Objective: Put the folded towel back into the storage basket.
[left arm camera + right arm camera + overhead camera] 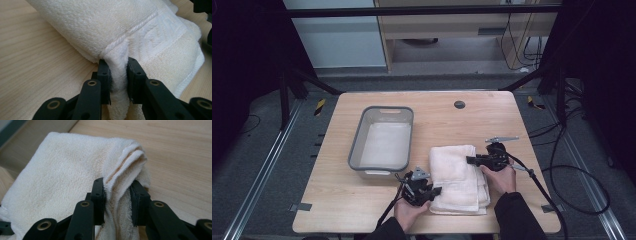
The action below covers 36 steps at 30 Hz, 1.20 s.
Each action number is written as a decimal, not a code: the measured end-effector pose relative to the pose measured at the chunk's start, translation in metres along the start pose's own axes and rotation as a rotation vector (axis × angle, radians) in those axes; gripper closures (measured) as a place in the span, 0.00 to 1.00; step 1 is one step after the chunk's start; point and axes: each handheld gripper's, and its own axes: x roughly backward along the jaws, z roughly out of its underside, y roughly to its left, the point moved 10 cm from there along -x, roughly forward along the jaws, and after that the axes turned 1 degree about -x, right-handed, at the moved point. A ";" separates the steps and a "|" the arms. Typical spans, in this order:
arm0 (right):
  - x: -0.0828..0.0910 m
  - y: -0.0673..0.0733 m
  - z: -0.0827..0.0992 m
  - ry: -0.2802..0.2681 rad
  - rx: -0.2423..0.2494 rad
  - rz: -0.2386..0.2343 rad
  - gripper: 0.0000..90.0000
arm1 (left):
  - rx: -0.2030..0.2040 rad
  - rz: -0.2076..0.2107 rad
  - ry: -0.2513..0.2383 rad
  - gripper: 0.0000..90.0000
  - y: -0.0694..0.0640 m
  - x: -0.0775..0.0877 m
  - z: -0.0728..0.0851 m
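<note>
A folded cream towel (pixel 458 176) lies on the wooden table (pixel 362 200), right of centre near the front. My left gripper (pixel 435 191) is shut on the towel's near left edge; in the left gripper view the jaws pinch a bunched fold of the towel (pixel 140 37) between the pads (pixel 103 72). My right gripper (pixel 469 160) is shut on the towel's right edge; in the right gripper view several layers of the towel (pixel 62 170) are squeezed between its pads (pixel 98 190). A hand holds each gripper from the bottom of the high view.
A grey plastic bin (pixel 407 142) with a white inside stands left of the towel, close to the left gripper. A round black grommet (pixel 459 104) sits near the table's far edge. Cables (pixel 572 170) trail off the right side.
</note>
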 end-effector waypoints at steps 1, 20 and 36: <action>0.000 0.000 0.000 0.000 0.000 0.000 0.77 | -0.011 -0.004 -0.007 0.83 -0.001 0.002 -0.001; 0.052 0.029 -0.033 -0.168 0.073 -0.027 0.77 | -0.076 0.014 -0.136 0.83 -0.019 0.040 -0.033; 0.077 0.049 -0.063 -0.269 0.125 -0.021 0.77 | -0.123 -0.003 -0.219 0.83 -0.023 0.067 -0.060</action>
